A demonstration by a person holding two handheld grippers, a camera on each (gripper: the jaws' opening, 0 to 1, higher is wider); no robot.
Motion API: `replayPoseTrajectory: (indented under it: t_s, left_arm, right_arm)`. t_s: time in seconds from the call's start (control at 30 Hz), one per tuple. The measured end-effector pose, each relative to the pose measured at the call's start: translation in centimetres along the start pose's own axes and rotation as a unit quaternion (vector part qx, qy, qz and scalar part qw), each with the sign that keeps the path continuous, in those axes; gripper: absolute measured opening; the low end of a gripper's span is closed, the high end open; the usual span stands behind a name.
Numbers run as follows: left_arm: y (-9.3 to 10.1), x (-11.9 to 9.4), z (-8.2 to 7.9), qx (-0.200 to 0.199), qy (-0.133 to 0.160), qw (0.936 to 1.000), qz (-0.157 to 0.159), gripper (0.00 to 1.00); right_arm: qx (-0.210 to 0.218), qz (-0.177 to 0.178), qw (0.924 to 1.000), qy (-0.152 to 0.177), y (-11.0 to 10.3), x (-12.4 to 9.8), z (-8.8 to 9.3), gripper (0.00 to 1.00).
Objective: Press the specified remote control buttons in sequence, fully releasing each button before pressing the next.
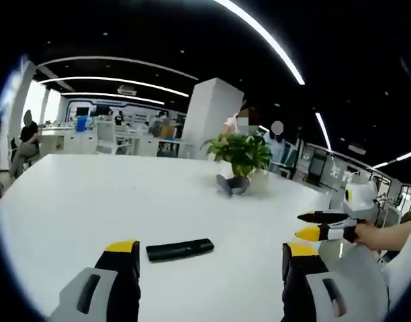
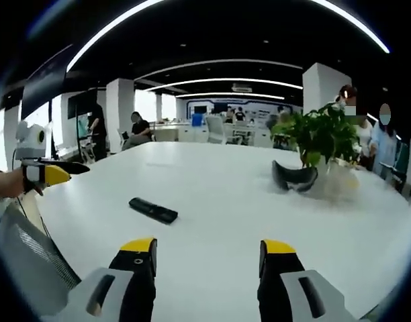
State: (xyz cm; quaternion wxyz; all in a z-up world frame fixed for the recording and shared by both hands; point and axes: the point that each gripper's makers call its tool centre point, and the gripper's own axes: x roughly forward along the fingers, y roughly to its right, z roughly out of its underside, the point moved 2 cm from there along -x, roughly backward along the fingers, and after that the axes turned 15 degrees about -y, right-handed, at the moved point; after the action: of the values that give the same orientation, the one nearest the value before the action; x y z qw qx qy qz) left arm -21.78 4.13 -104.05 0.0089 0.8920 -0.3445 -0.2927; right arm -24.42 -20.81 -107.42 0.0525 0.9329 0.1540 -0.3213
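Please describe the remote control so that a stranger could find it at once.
On the big white table, look on the near side, away from the potted plant. The remote control lies flat there, alone. It is a slim black bar, unlike the curved dark headset beside the plant.

The remote control (image 1: 179, 249) is showing plain black against the white tabletop (image 1: 91, 201), and in the right gripper view the same remote control (image 2: 153, 210) is lying black on that white tabletop (image 2: 219, 194). The left claw (image 1: 211, 258) is wearing yellow tips over black fingers on grey bodies, and the right claw (image 2: 209, 256) is showing the same yellow, black and grey. The potted plant (image 1: 240, 153) is showing green leaves, with a dark headset (image 2: 294, 178) sitting beside it.
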Motion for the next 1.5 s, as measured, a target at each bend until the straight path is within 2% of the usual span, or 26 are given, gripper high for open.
replayPoseTrajectory:
  t_s: [0.13,0.17,0.33,0.47,0.57,0.63,0.67,0.73,0.83,0.87,0.9,0.97,1.0,1.03,1.07,1.13,1.17,1.23,1.27,1.37,1.4,1.47,1.5]
  left_arm:
    - [-1.0,0.8,0.9,0.020,-0.036,0.9991,0.009,0.93]
    - [-1.3,1.3,1.7,0.022,-0.063,0.9976,0.020,0.94]
    - [-2.4,3.1,4.0,0.031,-0.136,0.9885,0.058,0.94]
    - [-3.4,5.0,4.7,0.027,-0.167,0.9806,0.100,0.87]
    - [-4.1,6.2,4.4,0.029,-0.178,0.9775,0.109,0.84]
    - [-4.9,7.2,4.6,0.053,-0.209,0.9703,0.110,0.83]
    - [-5.3,7.7,4.5,0.078,-0.225,0.9654,0.107,0.82]
    - [-5.8,8.4,4.1,0.113,-0.242,0.9586,0.099,0.81]
    - [-6.3,9.6,3.5,0.133,-0.261,0.9506,0.102,0.80]
    - [-6.5,10.0,3.4,0.139,-0.275,0.9453,0.106,0.80]
    - [-6.6,10.1,3.5,0.144,-0.282,0.9426,0.107,0.81]
    - [-7.4,10.8,3.7,0.189,-0.311,0.9258,0.102,0.81]
    - [-7.8,11.1,4.1,0.220,-0.332,0.9119,0.098,0.81]
    - [-8.0,11.3,4.3,0.239,-0.342,0.9035,0.097,0.81]
    - [-8.5,11.5,4.6,0.261,-0.362,0.8898,0.097,0.80]
    - [-8.8,11.9,4.7,0.271,-0.382,0.8782,0.097,0.80]
    - [-8.6,12.2,4.4,0.258,-0.381,0.8816,0.103,0.79]
    - [-8.4,12.7,3.8,0.249,-0.382,0.8819,0.120,0.78]
    - [-8.6,13.0,3.6,0.254,-0.383,0.8797,0.120,0.77]
    - [-8.9,13.5,3.2,0.272,-0.398,0.8680,0.119,0.73]
    - [-9.0,13.6,3.2,0.273,-0.399,0.8673,0.119,0.72]
    - [-9.3,14.1,3.0,0.279,-0.405,0.8619,0.122,0.69]
    - [-9.4,14.3,3.1,0.283,-0.414,0.8560,0.126,0.69]
  right_arm:
    - [-0.006,0.003,0.9999,0.014,-0.1,-0.3,-0.5,0.59]
    - [0.000,0.002,0.9998,0.018,0.0,-0.4,-0.6,0.59]
    - [0.023,0.010,0.9994,0.024,0.7,-0.7,-0.4,0.57]
    - [0.033,0.004,0.9988,0.036,0.7,-0.7,-0.7,0.57]
    - [0.034,0.001,0.9990,0.028,0.5,-0.5,-0.6,0.57]
    - [0.031,-0.002,0.9992,0.023,0.3,-0.4,-0.5,0.57]
    - [0.028,-0.004,0.9994,0.021,0.2,-0.3,-0.5,0.57]
    - [0.023,-0.005,0.9996,0.015,0.0,-0.2,-0.4,0.57]
    - [0.022,-0.007,0.9997,0.010,0.1,-0.1,-0.2,0.57]
    - [0.024,-0.010,0.9996,0.010,0.0,-0.1,-0.2,0.57]
    - [0.026,-0.015,0.9994,0.015,0.0,-0.1,-0.4,0.57]
    - [0.029,-0.023,0.9992,0.015,-0.2,0.0,-0.4,0.56]
    - [0.028,-0.025,0.9992,0.012,-0.3,0.0,-0.3,0.55]
    - [0.027,-0.025,0.9993,0.009,-0.3,0.1,-0.2,0.55]
    - [0.025,-0.024,0.9994,0.007,-0.2,0.1,-0.1,0.55]
    - [0.024,-0.025,0.9994,0.004,-0.3,0.2,0.0,0.54]
    - [0.024,-0.026,0.9994,0.003,-0.3,0.2,0.0,0.54]
    - [0.022,-0.028,0.9994,0.000,-0.4,0.3,0.1,0.54]
    - [0.021,-0.029,0.9994,-0.002,-0.4,0.3,0.1,0.54]
    - [0.021,-0.031,0.9993,-0.006,-0.4,0.4,0.2,0.53]
    - [0.021,-0.031,0.9993,-0.007,-0.5,0.4,0.2,0.53]
    - [0.020,-0.030,0.9993,-0.008,-0.4,0.4,0.3,0.52]
    - [0.020,-0.030,0.9993,-0.010,-0.4,0.4,0.3,0.52]
